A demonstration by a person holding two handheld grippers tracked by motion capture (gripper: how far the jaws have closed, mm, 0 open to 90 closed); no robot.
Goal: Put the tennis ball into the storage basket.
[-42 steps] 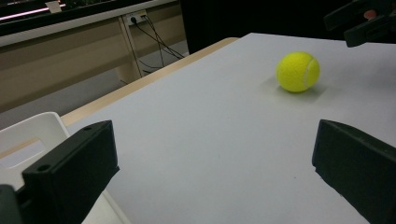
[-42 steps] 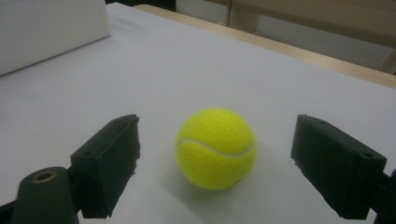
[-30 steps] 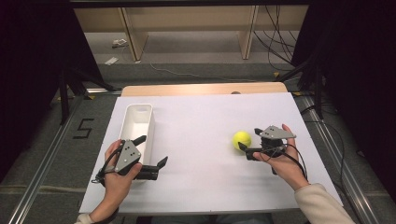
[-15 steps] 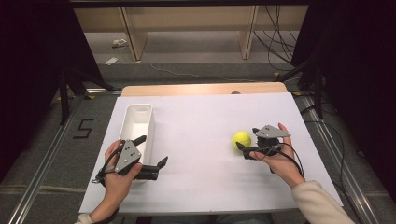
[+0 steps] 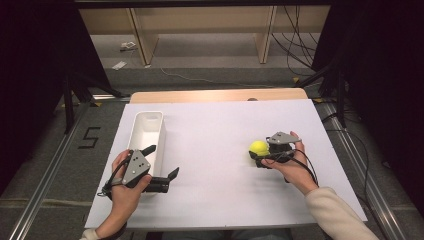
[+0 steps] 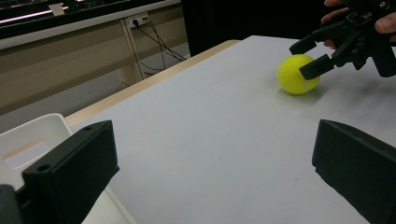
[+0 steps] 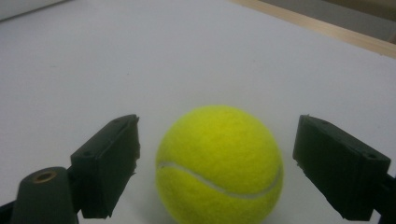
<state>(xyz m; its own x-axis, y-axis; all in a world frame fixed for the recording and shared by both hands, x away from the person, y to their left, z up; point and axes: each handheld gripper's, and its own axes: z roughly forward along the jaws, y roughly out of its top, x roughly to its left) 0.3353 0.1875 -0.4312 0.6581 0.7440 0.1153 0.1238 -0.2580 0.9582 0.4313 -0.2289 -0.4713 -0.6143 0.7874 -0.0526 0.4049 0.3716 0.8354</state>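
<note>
A yellow tennis ball point(image 5: 259, 147) rests on the white table top point(image 5: 215, 150), right of centre. My right gripper point(image 5: 257, 156) is open, its two black jaws on either side of the ball point(image 7: 219, 163) with gaps on both sides. In the left gripper view the ball point(image 6: 297, 74) lies far off with the right gripper point(image 6: 312, 57) around it. My left gripper point(image 5: 161, 161) is open near the front left, beside a white bin point(image 5: 146, 132), nothing between its jaws.
The long white bin point(image 6: 28, 140) stands empty at the left of the table. A wooden table edge point(image 5: 215, 95) runs along the back. Beyond it are shelf legs and cables on the floor. Dark curtains flank both sides.
My right gripper has slid left toward the ball, so its jaws now stand on both sides of it. The left gripper has stayed put.
</note>
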